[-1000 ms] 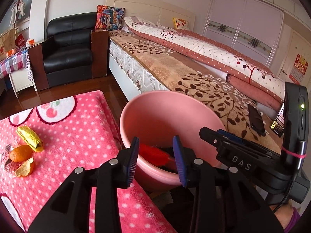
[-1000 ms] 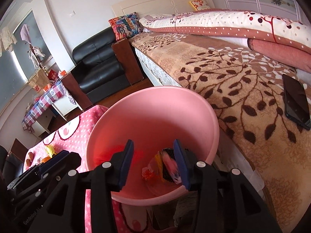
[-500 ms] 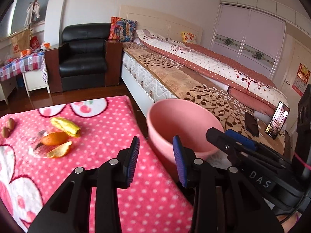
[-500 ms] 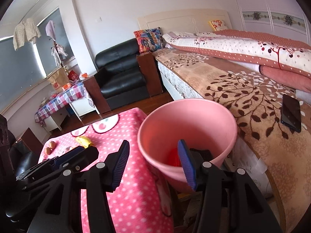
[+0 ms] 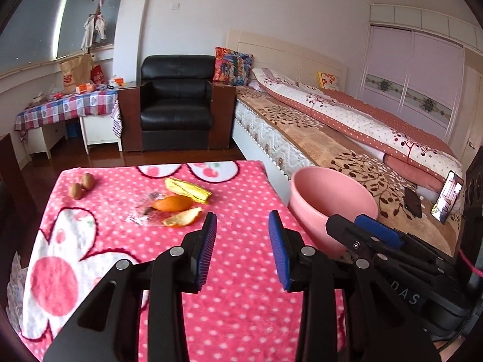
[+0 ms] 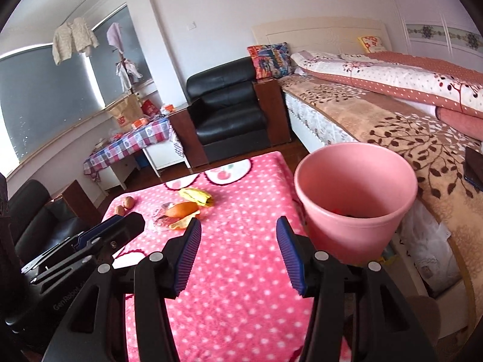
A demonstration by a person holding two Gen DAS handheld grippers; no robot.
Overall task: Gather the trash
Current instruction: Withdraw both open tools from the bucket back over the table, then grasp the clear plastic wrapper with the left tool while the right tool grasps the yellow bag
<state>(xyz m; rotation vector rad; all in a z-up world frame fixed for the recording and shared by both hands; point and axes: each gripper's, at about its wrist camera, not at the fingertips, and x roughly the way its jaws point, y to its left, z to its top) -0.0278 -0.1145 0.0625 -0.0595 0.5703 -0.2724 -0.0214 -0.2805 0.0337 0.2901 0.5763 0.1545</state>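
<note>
Trash: curled orange peel point(image 5: 176, 208), crumpled yellow wrapper point(image 5: 188, 190), clear plastic scrap point(image 5: 144, 214) heaped mid-desk on pink polka-dot fleece cloth point(image 5: 241, 295) | left hand-held gripper point(image 5: 242, 249) released, empty | right hand-held gripper point(image 6: 238, 255) just opening, empty | step: reaching for more | next: descend, clamp peel, carry to round pink plastic bin point(image 6: 356, 208)

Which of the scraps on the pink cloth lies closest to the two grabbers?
The curled orange peel, pale inside up, at the near edge of the pile. The yellow wrapper and two walnuts lie farther back.
</note>
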